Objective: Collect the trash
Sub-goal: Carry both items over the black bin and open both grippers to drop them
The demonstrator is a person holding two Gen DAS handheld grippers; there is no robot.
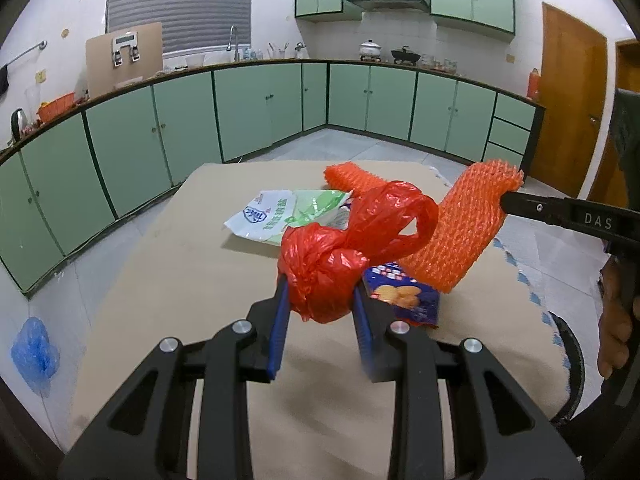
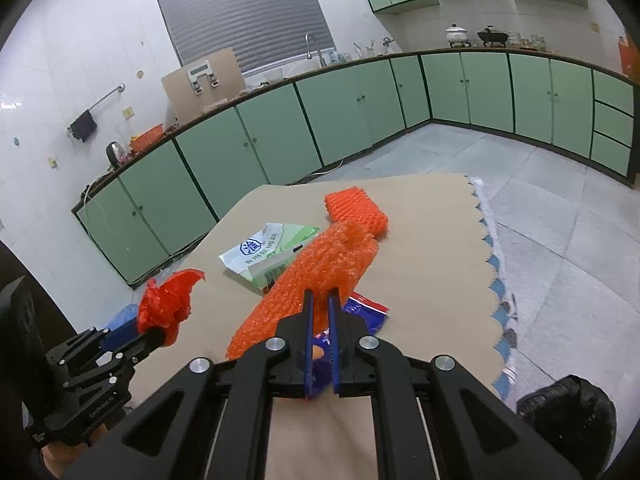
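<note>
My left gripper (image 1: 320, 286) is shut on a crumpled red plastic bag (image 1: 344, 248), held above the cardboard-covered table (image 1: 192, 264). That gripper and the red plastic bag (image 2: 168, 300) also appear at the lower left of the right wrist view. My right gripper (image 2: 322, 294) is shut on an orange foam net sleeve (image 2: 316, 272), lifted off the table; the same orange foam net sleeve (image 1: 464, 228) hangs from its fingers at the right of the left wrist view. Lying on the table are a second orange net sleeve (image 2: 356, 210), a white-green packet (image 2: 264, 254) and a blue snack wrapper (image 1: 404, 296).
A black trash bag (image 2: 568, 416) sits low at the right beside the table. A blue plastic bag (image 1: 34, 352) lies on the floor at the left. Green cabinets (image 1: 248, 108) and a counter run along the far walls. The table's scalloped cloth edge (image 2: 492, 264) runs down the right side.
</note>
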